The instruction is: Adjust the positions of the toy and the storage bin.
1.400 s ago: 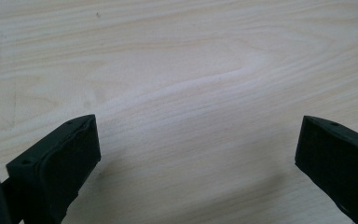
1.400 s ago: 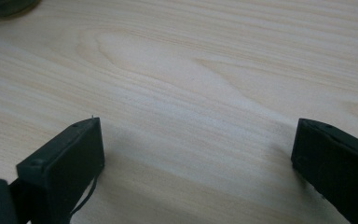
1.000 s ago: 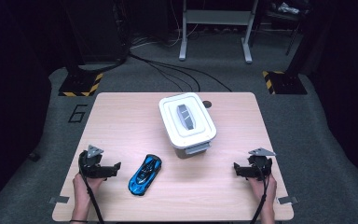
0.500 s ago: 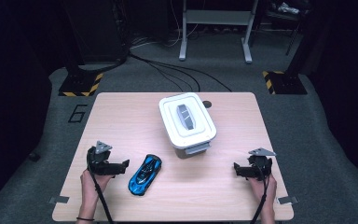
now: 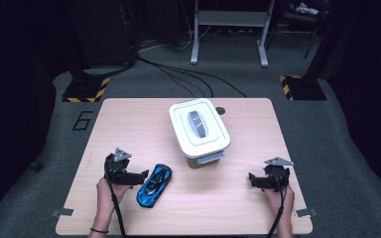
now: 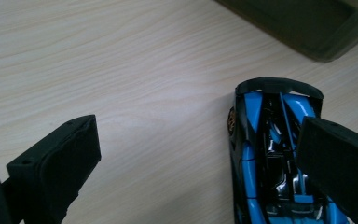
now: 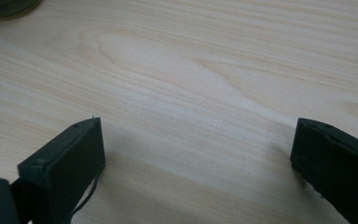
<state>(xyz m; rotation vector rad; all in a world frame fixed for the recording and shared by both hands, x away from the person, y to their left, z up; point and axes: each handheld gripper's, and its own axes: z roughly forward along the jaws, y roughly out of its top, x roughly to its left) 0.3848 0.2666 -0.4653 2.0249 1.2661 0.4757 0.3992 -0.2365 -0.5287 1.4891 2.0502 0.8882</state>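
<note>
the wooden table [image 5: 129,124] carries a white lidded box [image 5: 199,129] near its far middle. nearer the person, left of centre, lies a blue toy car [image 5: 154,184], nose pointing toward the box. the left gripper [image 5: 141,177] sits just beside the car's left flank, jaws spread wide; one jaw overlaps the car [image 6: 265,154] in its own view, not clamping it. the right gripper [image 5: 251,180] rests well apart at the right, jaws wide over bare wood.
</note>
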